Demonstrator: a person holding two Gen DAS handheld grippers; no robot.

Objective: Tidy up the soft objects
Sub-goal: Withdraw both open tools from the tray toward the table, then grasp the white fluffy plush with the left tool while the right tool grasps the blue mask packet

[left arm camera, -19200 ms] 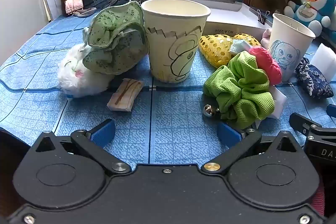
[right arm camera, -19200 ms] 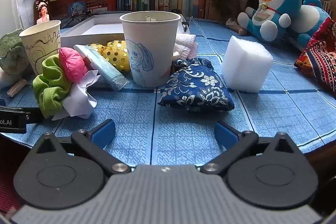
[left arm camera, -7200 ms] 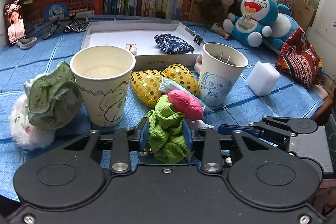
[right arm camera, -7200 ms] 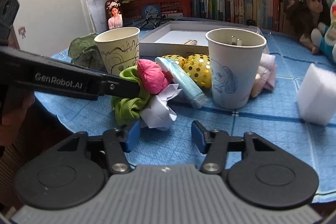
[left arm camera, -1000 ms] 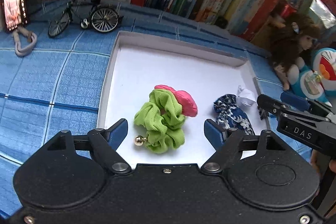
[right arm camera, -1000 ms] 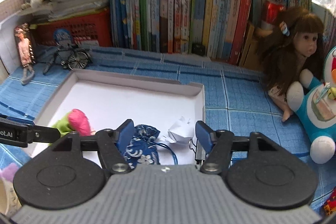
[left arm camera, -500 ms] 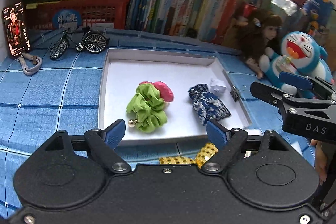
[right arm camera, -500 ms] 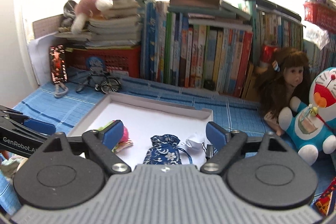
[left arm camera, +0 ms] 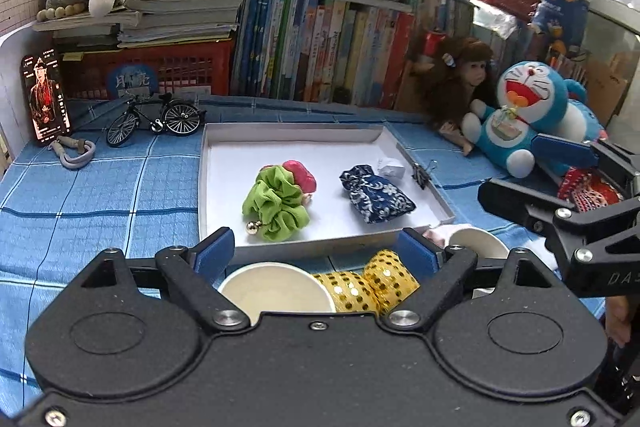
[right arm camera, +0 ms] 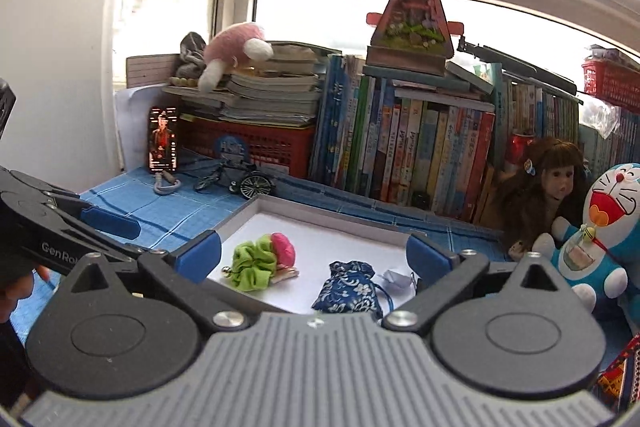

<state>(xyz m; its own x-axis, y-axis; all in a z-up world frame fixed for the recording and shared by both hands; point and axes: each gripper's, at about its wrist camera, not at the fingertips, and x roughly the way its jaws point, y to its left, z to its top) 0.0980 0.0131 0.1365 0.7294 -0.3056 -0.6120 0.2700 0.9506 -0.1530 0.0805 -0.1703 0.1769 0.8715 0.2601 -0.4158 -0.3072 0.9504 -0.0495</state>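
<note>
Where it lies, green scrunchie (left arm camera: 277, 203) looks ruffled, belled.

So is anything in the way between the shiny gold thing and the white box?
Nothing visible is. The gold sequin pouch lies just outside the white box, by its low front wall. A paper cup sits beside the pouch, not between. The left gripper is opening, empty.

The left gripper's body hides the near side of a paper cup (left arm camera: 276, 291) and part of the gold sequin pouch (left arm camera: 368, 287); a second cup (left arm camera: 478, 245) shows only its rim
</note>
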